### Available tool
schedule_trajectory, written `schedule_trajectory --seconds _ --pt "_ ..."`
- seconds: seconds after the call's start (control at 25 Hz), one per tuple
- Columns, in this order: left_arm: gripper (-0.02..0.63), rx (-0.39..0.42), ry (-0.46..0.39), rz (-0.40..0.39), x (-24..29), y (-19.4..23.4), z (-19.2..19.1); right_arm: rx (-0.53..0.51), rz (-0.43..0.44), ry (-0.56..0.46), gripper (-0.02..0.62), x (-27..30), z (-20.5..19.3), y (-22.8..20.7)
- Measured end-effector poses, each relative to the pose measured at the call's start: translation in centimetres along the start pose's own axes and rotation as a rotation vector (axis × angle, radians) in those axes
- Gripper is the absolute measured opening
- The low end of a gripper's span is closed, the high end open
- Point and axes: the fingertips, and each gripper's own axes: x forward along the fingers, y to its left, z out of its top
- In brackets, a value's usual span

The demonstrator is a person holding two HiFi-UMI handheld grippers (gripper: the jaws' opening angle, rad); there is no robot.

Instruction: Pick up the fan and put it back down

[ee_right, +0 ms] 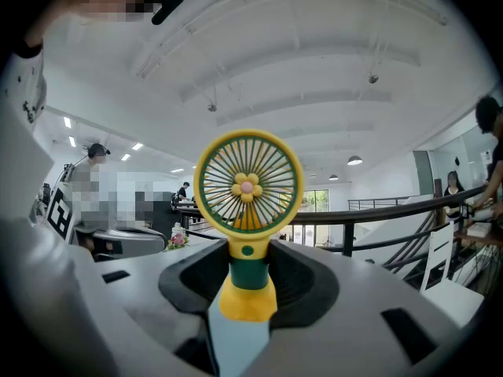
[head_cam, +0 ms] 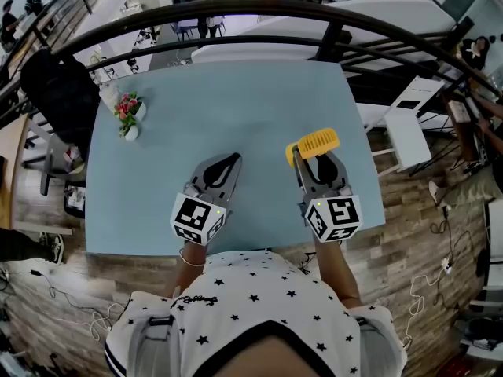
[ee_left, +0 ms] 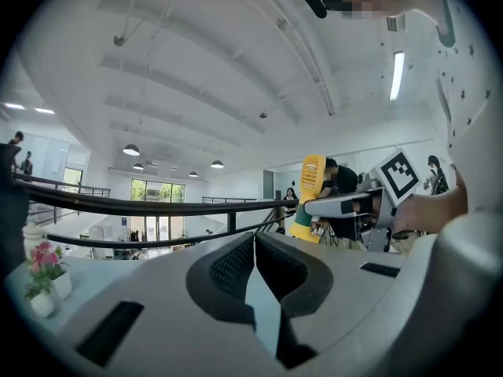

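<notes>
Right gripper [ee_right: 249, 264] clamps the small yellow plastic fan [ee_right: 248, 183] by its green stem, above the pale blue table [head_cam: 236, 108]. Left gripper [ee_left: 253, 240] hovers over the table too, jaws together, empty.

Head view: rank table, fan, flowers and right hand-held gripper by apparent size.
1. table
2. right hand-held gripper, though it is nearer the camera, which inflates it
3. fan and flowers: these look about alike, so they are not ranked
</notes>
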Motion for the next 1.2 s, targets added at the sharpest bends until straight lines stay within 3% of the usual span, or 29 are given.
schedule_trajectory --seconds 1.2 --pt "0.029 -0.002 0.005 0.005 -0.46 0.22 -0.02 0.0 0.012 0.008 0.156 0.23 -0.17 0.62"
